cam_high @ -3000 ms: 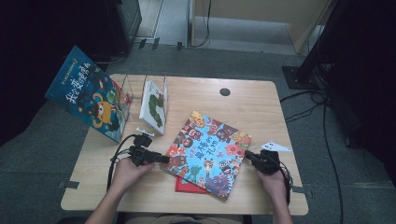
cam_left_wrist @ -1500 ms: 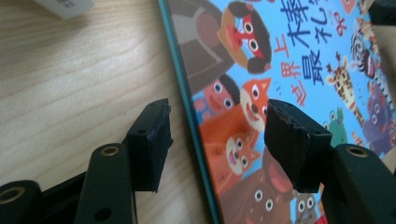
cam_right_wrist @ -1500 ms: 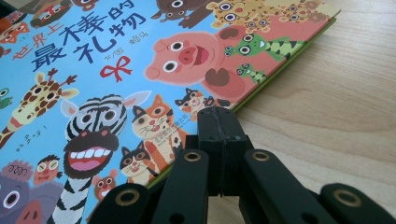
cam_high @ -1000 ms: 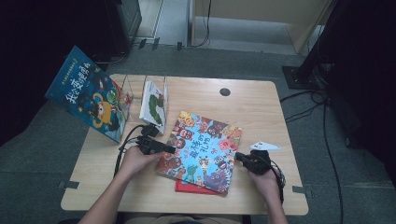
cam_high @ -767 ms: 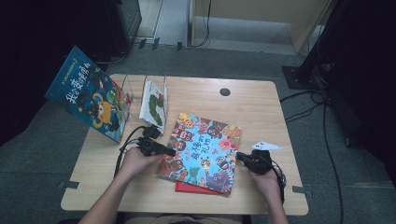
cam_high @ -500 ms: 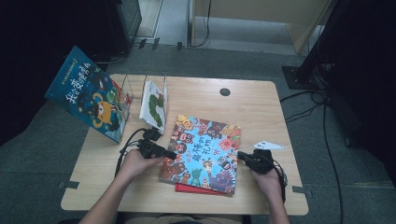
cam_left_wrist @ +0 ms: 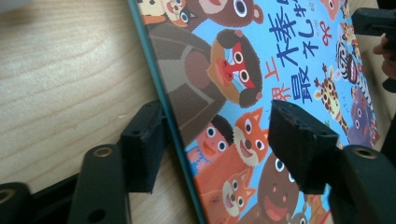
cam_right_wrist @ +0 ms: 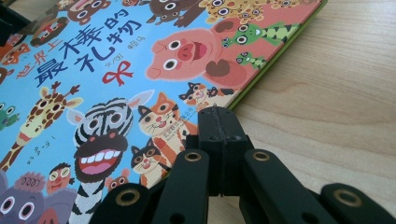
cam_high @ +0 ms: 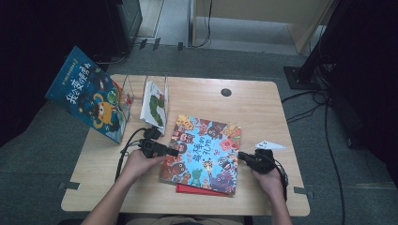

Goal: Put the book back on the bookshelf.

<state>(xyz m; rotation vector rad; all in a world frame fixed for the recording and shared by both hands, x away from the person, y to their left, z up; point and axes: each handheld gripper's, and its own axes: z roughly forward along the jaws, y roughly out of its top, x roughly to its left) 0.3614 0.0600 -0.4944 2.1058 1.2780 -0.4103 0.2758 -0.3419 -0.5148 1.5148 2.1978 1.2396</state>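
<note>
I have the animal picture book [cam_high: 202, 152] lying flat near the counter's [cam_high: 263, 108] front edge, about midway between its left and right sides, resting on top of a red book [cam_high: 197, 190] whose edge peeks out toward the front. My left tool [cam_high: 173, 153] sits at the picture book's left edge: in the left gripper view [cam_left_wrist: 215, 140] its two jaws straddle the teal edge, one over the wood and one over the cover, with a gap on both sides, so it is released around the book rather than pinching it, and the jaws have just been opening wider. My right tool [cam_high: 240, 155] is at the book's right edge; in the right gripper view [cam_right_wrist: 218, 123] its jaws are clenched together with nothing between them, the tips touching or just beside the book's green-edged corner.

Toward the counter's left side a wire rack [cam_high: 141, 91] holds a white book [cam_high: 154, 104] upright, and a blue book [cam_high: 91, 96] leans off the back-left corner. A small white card [cam_high: 269, 145] lies near the right edge.
</note>
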